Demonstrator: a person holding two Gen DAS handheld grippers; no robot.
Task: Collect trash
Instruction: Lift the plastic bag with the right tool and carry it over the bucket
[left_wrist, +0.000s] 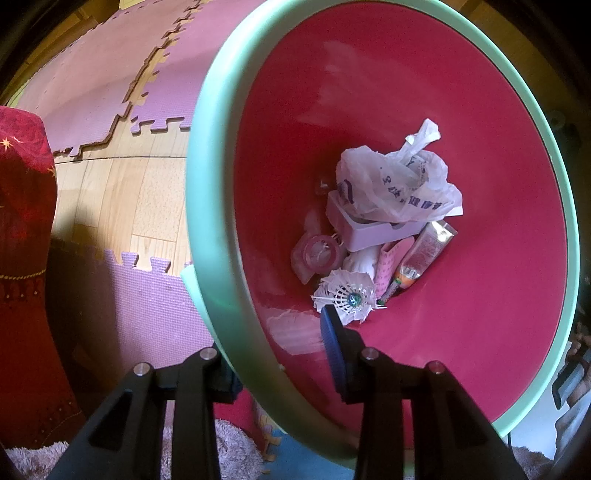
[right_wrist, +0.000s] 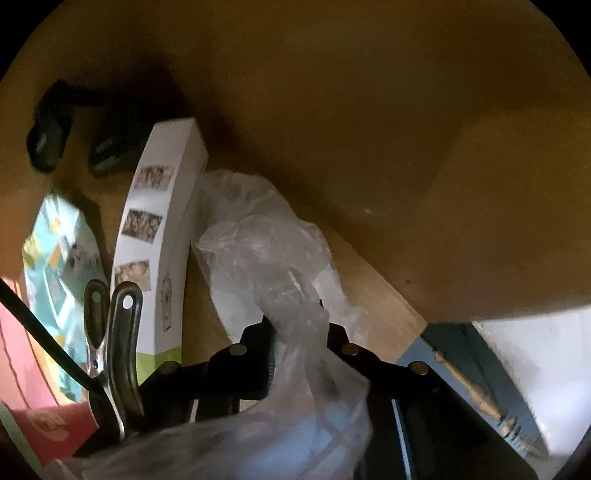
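Observation:
A waste bin with a mint-green rim (left_wrist: 207, 229) and a red inside fills the left wrist view. My left gripper (left_wrist: 280, 365) is shut on its near rim, one finger outside and the blue-padded finger (left_wrist: 334, 350) inside. At the bottom lie a printed white plastic bag (left_wrist: 399, 184), a white tray (left_wrist: 365, 229), a shuttlecock (left_wrist: 347, 295), a tube (left_wrist: 424, 251) and a clear lid (left_wrist: 317, 253). In the right wrist view a crumpled clear plastic bag (right_wrist: 266, 236) lies on a wooden shelf (right_wrist: 376, 306). My right gripper (right_wrist: 301, 343) is shut on the bag's near end, which trails back past the camera.
Pink and purple foam mats (left_wrist: 110, 74) cover a wooden floor beside the bin, with red cloth (left_wrist: 26, 258) at the left. On the shelf stand a white box with photos (right_wrist: 155, 236), a metal clip (right_wrist: 114, 339), a black cable (right_wrist: 44, 339) and a teal printed pack (right_wrist: 59, 258).

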